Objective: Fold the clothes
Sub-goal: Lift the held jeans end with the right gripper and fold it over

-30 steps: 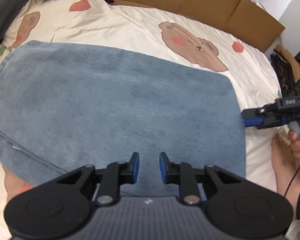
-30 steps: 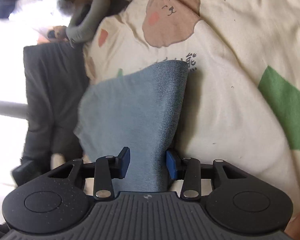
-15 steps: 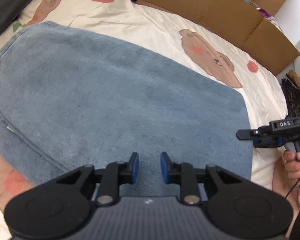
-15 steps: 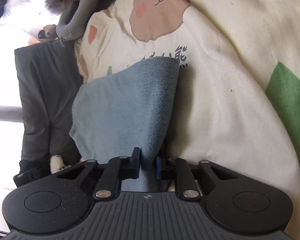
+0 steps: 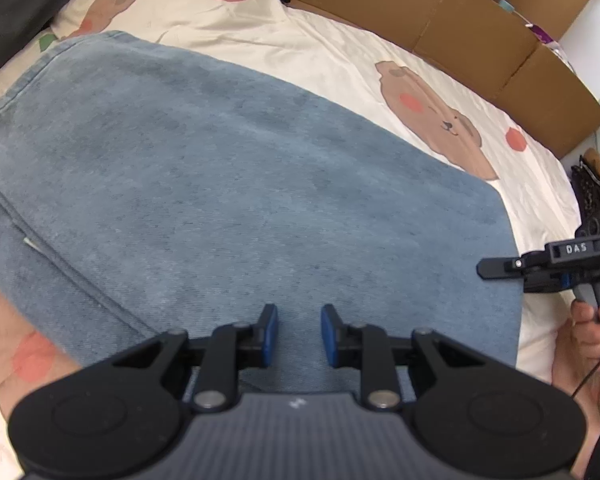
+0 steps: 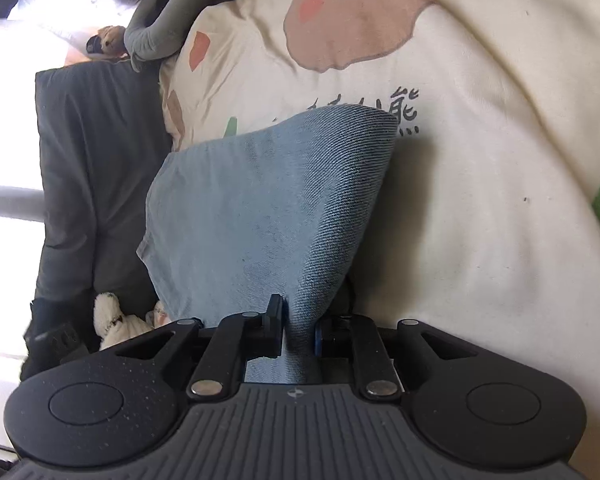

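A blue denim garment lies spread flat on a cream bedsheet with bear prints. My left gripper hovers over its near edge, open, with nothing between the blue pads. In the right wrist view my right gripper is shut on the denim garment, pinching a raised fold at its edge. The right gripper also shows in the left wrist view at the garment's right edge, held by a person's hand.
Flattened cardboard boxes line the far side of the bed. A dark grey cloth, a grey sleeve and a small white plush toy lie at the left of the bed in the right wrist view.
My right gripper went from open around the denim edge to shut on it. The left gripper drifted slightly over the garment and stayed open.
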Tool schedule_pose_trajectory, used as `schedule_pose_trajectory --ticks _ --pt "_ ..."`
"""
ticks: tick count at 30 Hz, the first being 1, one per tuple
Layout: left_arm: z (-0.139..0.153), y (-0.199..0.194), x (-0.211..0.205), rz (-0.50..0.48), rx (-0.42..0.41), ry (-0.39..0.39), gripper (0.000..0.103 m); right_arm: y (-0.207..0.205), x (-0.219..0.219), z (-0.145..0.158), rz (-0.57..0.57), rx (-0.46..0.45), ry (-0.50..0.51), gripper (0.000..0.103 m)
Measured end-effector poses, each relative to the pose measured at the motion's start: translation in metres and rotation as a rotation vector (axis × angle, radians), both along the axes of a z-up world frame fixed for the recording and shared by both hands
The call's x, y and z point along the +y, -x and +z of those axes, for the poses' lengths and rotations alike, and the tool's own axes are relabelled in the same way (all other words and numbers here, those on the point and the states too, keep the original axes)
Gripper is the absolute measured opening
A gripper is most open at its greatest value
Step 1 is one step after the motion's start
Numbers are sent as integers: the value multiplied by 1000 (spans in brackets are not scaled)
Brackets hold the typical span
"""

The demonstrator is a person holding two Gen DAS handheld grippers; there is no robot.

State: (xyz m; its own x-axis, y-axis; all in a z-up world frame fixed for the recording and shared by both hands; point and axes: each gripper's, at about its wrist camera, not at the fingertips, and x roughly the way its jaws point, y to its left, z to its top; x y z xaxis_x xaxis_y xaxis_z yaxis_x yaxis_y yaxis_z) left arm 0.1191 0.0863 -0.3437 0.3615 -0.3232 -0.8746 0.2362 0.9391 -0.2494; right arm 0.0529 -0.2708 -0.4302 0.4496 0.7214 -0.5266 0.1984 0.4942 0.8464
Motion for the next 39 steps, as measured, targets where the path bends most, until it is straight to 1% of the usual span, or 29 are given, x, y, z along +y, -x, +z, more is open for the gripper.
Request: schedule_pose_trajectory --ticks 5,8,12,15,17,20,27,31,39 --pt "-2 -1 -2 0 -6 -4 26 0 -1 -8 -32 6 -35 14" --pt "-2 -1 -2 -1 -8 -5 26 0 2 -5 -41 7 -9 8" --pt "-1 0 -5 -18 -8 1 26 0 3 12 -39 -26 7 6" --pt "0 3 -12 -66 -15 12 28 -2 4 30 -15 -60 23 5" --pt "1 5 -15 -89 -22 13 29 -4 2 41 -13 -73 38 5" --pt "4 5 -17 -97 -29 22 29 -6 0 53 -20 -80 47 5" --pt "10 6 -20 -113 -46 44 29 -10 -11 58 -29 -72 74 5" --pt "15 6 -18 -114 -58 62 29 -14 -23 69 -56 -98 117 5" --pt "21 8 -7 -115 -81 72 29 -24 -61 87 -95 -127 167 5"
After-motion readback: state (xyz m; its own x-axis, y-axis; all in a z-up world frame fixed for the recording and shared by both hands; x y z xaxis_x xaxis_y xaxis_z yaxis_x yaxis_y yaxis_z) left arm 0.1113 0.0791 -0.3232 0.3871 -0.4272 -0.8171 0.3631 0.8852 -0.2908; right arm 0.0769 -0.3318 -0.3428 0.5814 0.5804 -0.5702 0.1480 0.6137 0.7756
